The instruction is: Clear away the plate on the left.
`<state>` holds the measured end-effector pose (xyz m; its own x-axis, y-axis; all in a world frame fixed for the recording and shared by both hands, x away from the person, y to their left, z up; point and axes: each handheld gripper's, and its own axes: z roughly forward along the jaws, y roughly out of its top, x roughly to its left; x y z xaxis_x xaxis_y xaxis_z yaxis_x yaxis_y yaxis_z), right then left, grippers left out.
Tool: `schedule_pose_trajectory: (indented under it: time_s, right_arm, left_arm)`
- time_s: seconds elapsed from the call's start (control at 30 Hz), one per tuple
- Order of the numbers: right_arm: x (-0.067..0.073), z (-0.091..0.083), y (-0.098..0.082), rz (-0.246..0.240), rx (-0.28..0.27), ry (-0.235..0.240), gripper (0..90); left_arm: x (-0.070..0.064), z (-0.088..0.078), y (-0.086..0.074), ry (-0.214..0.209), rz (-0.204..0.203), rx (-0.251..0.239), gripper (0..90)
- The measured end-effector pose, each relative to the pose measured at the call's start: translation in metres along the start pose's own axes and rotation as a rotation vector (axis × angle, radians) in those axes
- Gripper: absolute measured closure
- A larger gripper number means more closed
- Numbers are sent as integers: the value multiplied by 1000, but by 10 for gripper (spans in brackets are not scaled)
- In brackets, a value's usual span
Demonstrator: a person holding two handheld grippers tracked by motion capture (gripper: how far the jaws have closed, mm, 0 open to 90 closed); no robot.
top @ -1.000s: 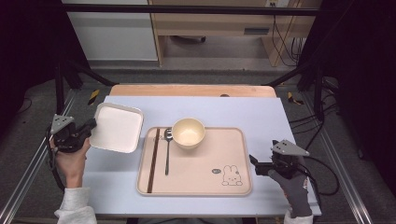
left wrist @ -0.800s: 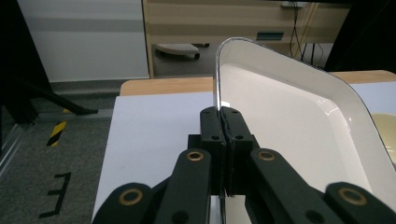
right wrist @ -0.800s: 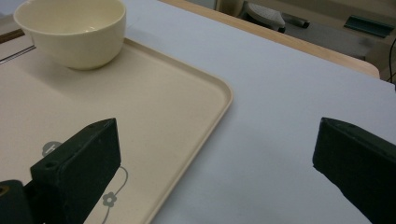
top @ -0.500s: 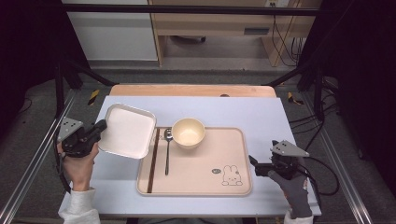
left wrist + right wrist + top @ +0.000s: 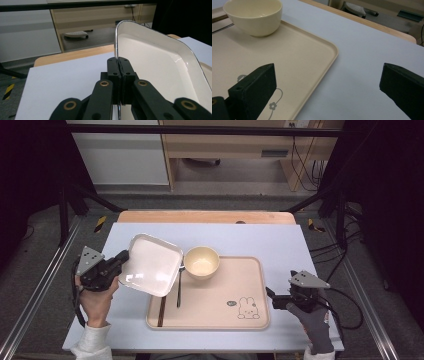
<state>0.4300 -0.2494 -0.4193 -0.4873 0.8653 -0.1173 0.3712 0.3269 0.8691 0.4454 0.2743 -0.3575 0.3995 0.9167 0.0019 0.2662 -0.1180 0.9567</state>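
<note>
A white square plate [image 5: 151,264] hangs tilted above the table, its right part over the left edge of the beige tray [image 5: 250,315]. My left gripper [image 5: 121,259] is shut on the plate's left rim; in the left gripper view the plate [image 5: 155,62] rises to the right of the closed jaws [image 5: 119,60]. A cream bowl [image 5: 201,262] stands on the tray's upper left, with a spoon [image 5: 178,290] and chopsticks [image 5: 161,310] beside it. Past the tray's right edge, my right gripper [image 5: 272,297] is open with nothing between its jaws [image 5: 327,82]. The bowl [image 5: 253,16] sits ahead of them.
The tray carries a rabbit drawing [image 5: 245,308] at its lower right. A wooden strip [image 5: 205,217] borders the white table's far edge. Metal frame rails [image 5: 45,280] run along both sides of the table.
My left gripper has lifted the plate off the table and carried it right, tilting it; it now overlaps the tray's left edge. The right gripper has stayed put.
</note>
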Motion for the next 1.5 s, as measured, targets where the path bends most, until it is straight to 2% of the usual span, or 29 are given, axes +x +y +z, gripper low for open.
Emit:
schedule_pose_trajectory:
  time_s: [0.1,0.33,0.43,0.73,0.77,0.87,0.9,0.93,0.97,1.5]
  right_arm:
    - [0,0,0,3,1,1,11]
    - [-1,-1,0,1,-4,2,11]
    - [-1,-2,0,1,-6,1,11]
    - [-1,-2,0,4,-7,2,11]
    - [-1,-1,0,2,-5,1,10]
    - [-1,-2,0,3,-6,2,11]
    - [-1,-2,0,8,-8,3,10]
    - [-1,-2,0,8,-6,1,10]
    - [-1,-2,0,9,-7,1,10]
    - [-2,-4,1,13,-14,3,10]
  left_arm:
    - [-11,2,1,-20,26,4,890]
    - [-28,7,3,-63,57,11,890]
    - [-41,11,3,-89,86,21,890]
    - [-64,18,5,-134,141,41,890]
    - [-71,21,6,-140,154,49,891]
    - [-78,25,6,-153,164,53,890]
    - [-85,29,6,-164,173,57,891]
    - [-85,29,6,-164,173,57,891]
    - [-92,33,6,-173,183,63,891]
    - [-127,62,-2,-232,193,99,891]
